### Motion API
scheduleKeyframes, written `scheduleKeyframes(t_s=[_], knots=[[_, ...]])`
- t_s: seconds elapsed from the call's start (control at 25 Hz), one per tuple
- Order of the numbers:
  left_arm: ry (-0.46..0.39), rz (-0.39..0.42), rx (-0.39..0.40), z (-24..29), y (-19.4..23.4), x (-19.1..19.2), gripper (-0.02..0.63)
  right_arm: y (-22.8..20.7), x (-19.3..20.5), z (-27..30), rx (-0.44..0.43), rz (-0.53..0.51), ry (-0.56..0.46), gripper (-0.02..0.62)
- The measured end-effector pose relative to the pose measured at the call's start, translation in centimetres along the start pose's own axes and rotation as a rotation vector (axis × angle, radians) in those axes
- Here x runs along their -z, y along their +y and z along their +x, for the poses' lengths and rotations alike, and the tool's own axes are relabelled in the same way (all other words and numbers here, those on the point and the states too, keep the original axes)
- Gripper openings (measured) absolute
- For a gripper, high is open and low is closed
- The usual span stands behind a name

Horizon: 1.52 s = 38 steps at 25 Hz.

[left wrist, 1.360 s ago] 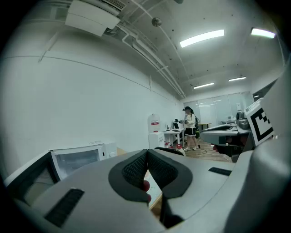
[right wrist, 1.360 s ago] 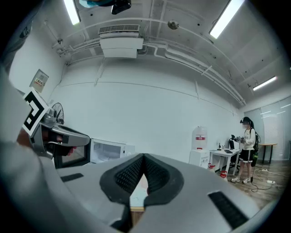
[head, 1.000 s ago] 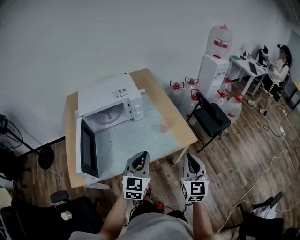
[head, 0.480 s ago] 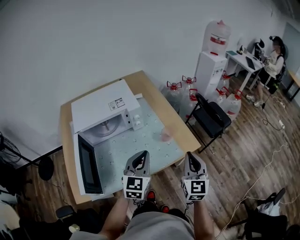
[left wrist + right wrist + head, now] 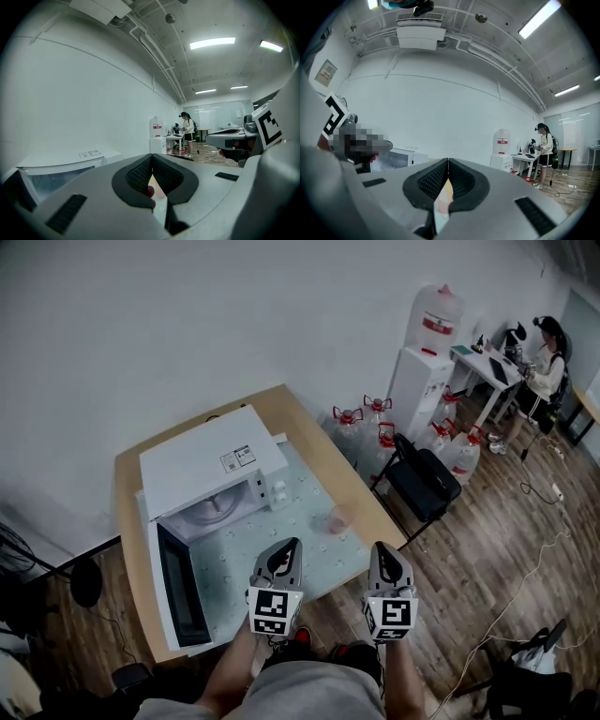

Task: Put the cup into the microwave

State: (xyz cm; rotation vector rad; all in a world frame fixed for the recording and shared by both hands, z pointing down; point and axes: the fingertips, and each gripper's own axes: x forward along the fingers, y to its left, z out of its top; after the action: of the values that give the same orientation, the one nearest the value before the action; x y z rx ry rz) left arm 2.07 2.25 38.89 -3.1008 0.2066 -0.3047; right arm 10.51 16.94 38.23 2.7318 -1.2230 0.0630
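Since a second ago the left gripper (image 5: 288,546) and the right gripper (image 5: 379,550) have come nearer to the wooden table (image 5: 127,512) — both with jaws pressed together, empty.
One small, round, translucent pink cup (image 5: 337,518) stands on the pale dotted mat (image 5: 272,538) near the table's right edge, apart from the one boxy white microwave (image 5: 211,465), whose dark door (image 5: 178,589) hangs open — only bare mat between them. One black chair (image 5: 420,482) stands beside the table.

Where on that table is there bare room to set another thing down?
The mat lies bare between the microwave, its open door and the cup, and behind the cup toward the wall. The left half of the table is crowded: microwave and door fill it.
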Motion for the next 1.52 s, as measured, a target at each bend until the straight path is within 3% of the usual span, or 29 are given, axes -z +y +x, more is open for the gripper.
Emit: scheduleKeyframes(t_s=[0.36,0.68,1.52], knots=[[0.013,-0.007,-0.021,2.6,0.5,0.2,0.023,-0.9,0.8,3.1,-0.038,0.015,0.009,0.018],[0.072,-0.048,-0.113,6.2,1.2,1.8,0.023,-2.1,3.6,8.4,-0.151,0.029,0.055,0.018],[0.234,-0.161,-0.282,13.1,2.7,11.2,0.023,-0.8,14.1,17.4,-0.411,0.031,0.194,0.021]])
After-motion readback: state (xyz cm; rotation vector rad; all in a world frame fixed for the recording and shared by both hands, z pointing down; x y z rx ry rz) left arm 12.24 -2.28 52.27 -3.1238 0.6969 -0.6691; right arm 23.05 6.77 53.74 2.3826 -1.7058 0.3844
